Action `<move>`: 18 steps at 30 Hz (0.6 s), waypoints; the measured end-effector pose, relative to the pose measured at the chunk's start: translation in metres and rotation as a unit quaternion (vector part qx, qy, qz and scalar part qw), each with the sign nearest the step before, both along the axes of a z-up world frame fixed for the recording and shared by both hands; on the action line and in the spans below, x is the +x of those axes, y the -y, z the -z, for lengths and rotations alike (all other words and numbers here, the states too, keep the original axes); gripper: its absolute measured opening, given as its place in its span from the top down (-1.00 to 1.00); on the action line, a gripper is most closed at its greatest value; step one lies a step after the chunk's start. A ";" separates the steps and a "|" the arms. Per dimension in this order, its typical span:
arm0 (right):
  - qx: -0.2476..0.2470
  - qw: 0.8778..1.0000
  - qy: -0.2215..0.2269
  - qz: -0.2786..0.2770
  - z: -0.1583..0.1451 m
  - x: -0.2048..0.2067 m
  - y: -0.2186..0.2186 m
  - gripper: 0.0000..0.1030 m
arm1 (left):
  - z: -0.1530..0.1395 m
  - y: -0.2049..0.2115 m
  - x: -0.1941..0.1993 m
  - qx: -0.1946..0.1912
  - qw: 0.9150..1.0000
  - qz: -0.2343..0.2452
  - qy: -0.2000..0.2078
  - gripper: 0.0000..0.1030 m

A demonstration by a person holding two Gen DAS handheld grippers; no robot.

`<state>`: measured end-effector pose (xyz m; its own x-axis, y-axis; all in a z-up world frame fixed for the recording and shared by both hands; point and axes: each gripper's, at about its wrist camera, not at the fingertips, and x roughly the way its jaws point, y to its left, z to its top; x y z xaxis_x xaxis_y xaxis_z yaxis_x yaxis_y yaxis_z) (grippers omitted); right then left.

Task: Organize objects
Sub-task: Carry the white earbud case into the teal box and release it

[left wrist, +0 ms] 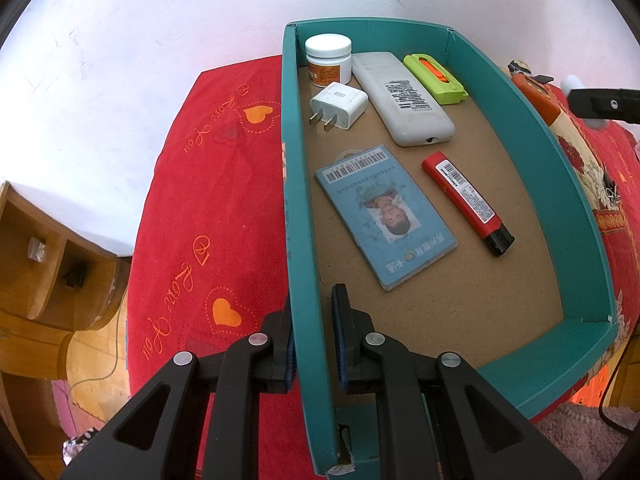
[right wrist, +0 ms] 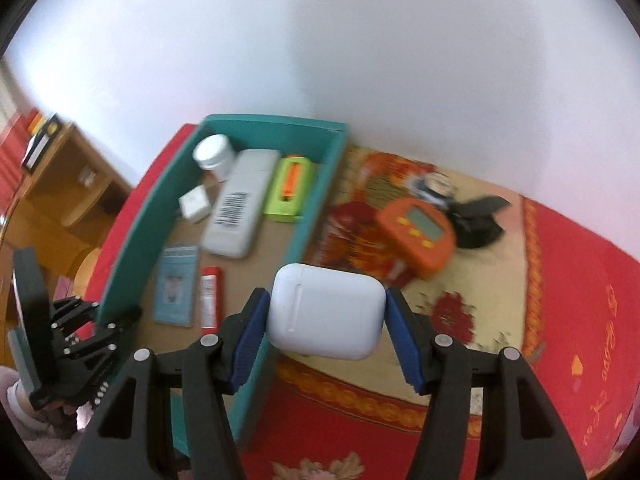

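A teal box (left wrist: 568, 184) with a brown floor sits on a red bedspread (left wrist: 208, 208). Inside lie a white jar (left wrist: 329, 60), a white charger plug (left wrist: 339, 105), a white remote (left wrist: 404, 98), a green and orange cutter (left wrist: 435, 79), a blue ID card (left wrist: 386, 216) and a red lighter (left wrist: 466, 202). My left gripper (left wrist: 314, 298) is shut on the box's left wall. In the right wrist view my right gripper (right wrist: 326, 308) is shut on a white earbuds case (right wrist: 326, 312), held above the box's right wall (right wrist: 316, 184). The left gripper (right wrist: 86, 336) shows at the box's near left corner.
Right of the box, on a flowered cloth (right wrist: 492, 312), lie an orange device with a screen (right wrist: 416, 232), a black clip (right wrist: 480, 216) and a small figure (right wrist: 438, 186). A wooden shelf unit (left wrist: 44, 256) stands left of the bed. A white wall is behind.
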<state>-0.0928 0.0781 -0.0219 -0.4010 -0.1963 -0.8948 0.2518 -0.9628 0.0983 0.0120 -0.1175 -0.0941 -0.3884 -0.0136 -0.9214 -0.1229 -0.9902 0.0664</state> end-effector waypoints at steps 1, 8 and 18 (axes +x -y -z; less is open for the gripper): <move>0.000 1.000 0.000 -0.009 0.000 -0.001 0.006 -0.14 | 0.000 0.000 0.000 0.000 1.000 0.000 0.000 0.72; 0.013 0.996 0.003 -0.086 0.007 -0.007 0.050 -0.14 | 0.000 0.000 0.000 0.000 1.000 0.001 0.000 0.72; 0.060 0.978 0.021 -0.199 0.029 -0.024 0.093 -0.14 | 0.000 -0.001 -0.001 0.000 1.000 0.001 0.000 0.72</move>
